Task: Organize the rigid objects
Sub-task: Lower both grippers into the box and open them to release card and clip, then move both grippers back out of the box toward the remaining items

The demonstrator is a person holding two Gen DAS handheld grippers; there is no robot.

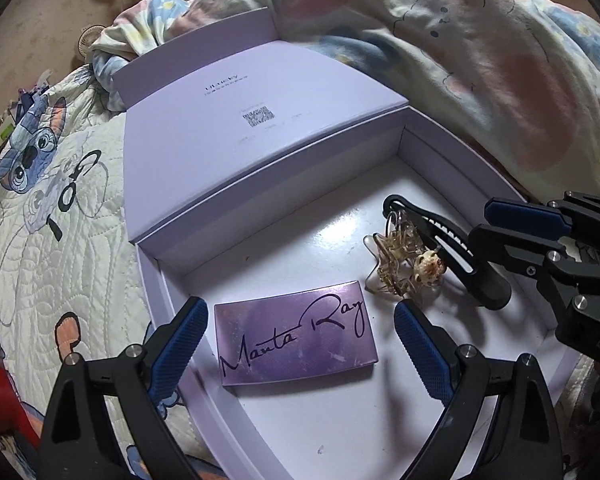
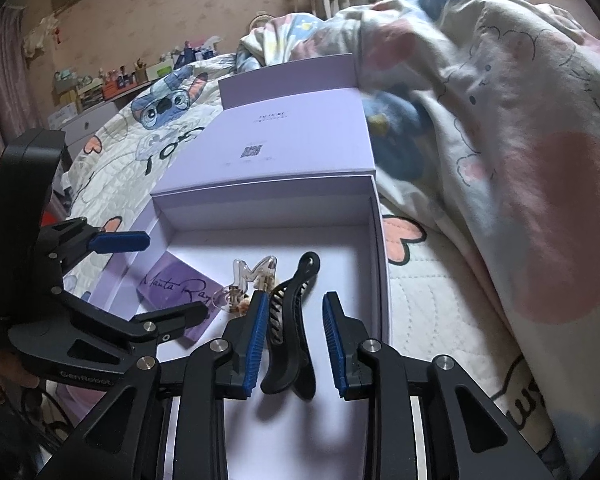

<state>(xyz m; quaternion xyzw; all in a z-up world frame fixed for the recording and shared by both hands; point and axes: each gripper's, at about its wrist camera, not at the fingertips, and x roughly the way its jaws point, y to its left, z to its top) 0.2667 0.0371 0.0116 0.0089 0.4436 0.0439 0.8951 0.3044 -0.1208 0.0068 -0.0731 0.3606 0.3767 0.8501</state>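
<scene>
My left gripper hangs over the near left part of the lavender box, its jaws wide apart and clamped on nothing. One blue pad stands over the box's left wall, the other inside the box. Between them, flat on the white floor near the left wall, lies the purple palette lettered "Manta Ray".

Just right of the palette, about mid-floor, sits the clear claw clip, resting on its side with a small shell charm at its near end. Touching its right side lies the black hair clip, long and toothed, running from the near edge toward the far wall.

My right gripper straddles that black clip near the box's near edge. Its jaws stand a little apart; the pads flank the clip with a gap on the right side, and on the left I cannot tell whether the pad touches it. The clip lies on the floor.

The box's open lid lies flat beyond the far wall, on the quilted bedspread; a rumpled duvet heaps up past the right edge.
</scene>
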